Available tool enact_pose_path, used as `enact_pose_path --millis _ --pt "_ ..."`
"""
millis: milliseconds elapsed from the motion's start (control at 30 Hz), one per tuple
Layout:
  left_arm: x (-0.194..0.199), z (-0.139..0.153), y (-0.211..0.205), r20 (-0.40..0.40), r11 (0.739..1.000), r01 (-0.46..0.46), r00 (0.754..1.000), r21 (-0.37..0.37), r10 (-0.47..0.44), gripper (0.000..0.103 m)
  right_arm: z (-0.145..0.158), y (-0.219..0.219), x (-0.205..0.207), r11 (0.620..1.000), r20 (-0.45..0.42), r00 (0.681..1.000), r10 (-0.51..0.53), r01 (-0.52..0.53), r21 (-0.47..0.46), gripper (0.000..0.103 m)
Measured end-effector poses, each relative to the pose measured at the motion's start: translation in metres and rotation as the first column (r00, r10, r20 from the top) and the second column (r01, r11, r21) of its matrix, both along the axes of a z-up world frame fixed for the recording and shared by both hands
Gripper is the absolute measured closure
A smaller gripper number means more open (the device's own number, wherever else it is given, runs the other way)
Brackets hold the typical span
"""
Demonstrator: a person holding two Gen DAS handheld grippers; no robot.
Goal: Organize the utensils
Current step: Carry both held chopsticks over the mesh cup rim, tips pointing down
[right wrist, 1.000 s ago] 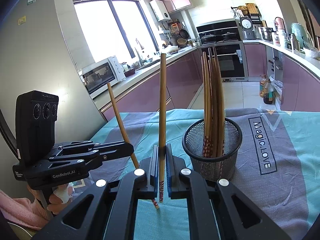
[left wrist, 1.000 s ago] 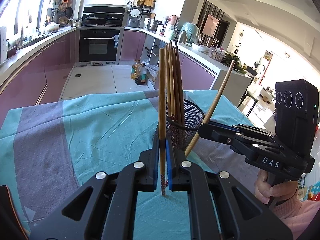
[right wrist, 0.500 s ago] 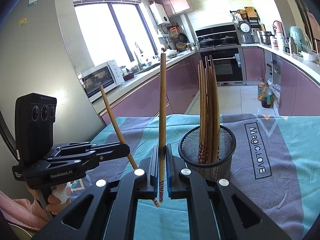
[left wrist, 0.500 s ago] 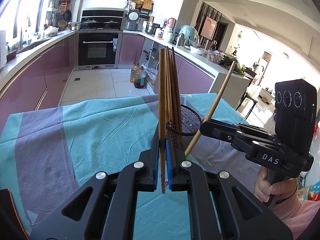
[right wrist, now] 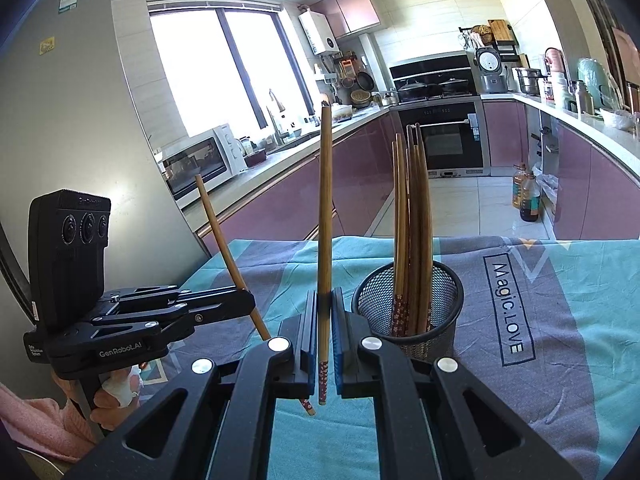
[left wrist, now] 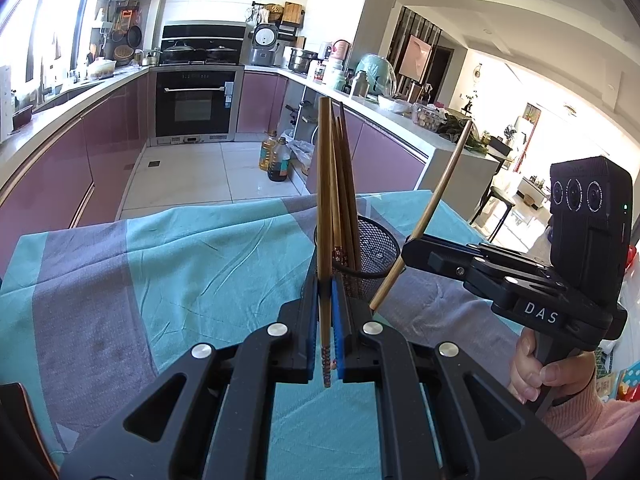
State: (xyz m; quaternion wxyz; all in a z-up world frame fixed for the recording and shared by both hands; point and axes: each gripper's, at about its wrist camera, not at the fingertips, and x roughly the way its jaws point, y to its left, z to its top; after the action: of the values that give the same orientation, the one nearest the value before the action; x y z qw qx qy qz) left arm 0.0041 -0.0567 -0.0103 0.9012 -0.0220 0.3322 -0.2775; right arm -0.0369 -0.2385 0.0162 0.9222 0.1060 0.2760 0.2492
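A black mesh cup stands on the teal and grey cloth and holds several wooden chopsticks. My left gripper is shut on one wooden chopstick, held upright just in front of the cup. My right gripper is shut on another wooden chopstick, upright, left of the cup. Each gripper shows in the other's view: the right gripper beside the cup with its chopstick tilted, and the left gripper.
The table is covered by a teal and grey cloth printed "Magic LOVE". Beyond the table edge is the kitchen floor, with purple cabinets, an oven and oil bottles.
Both grippers have moved slightly back from the cup and risen a little, each still holding its chopstick. The cup sits a bit lower and farther in both views.
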Motion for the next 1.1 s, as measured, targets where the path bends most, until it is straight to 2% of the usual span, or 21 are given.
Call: enact_pose_path --millis 1100 --pt "0.001 0.012 -0.005 0.047 1.0 0.024 0.999 -0.003 -0.024 0.096 0.014 -0.009 0.002 1.0 0.052 0.998 -0.018 0.018 -0.01 0.097"
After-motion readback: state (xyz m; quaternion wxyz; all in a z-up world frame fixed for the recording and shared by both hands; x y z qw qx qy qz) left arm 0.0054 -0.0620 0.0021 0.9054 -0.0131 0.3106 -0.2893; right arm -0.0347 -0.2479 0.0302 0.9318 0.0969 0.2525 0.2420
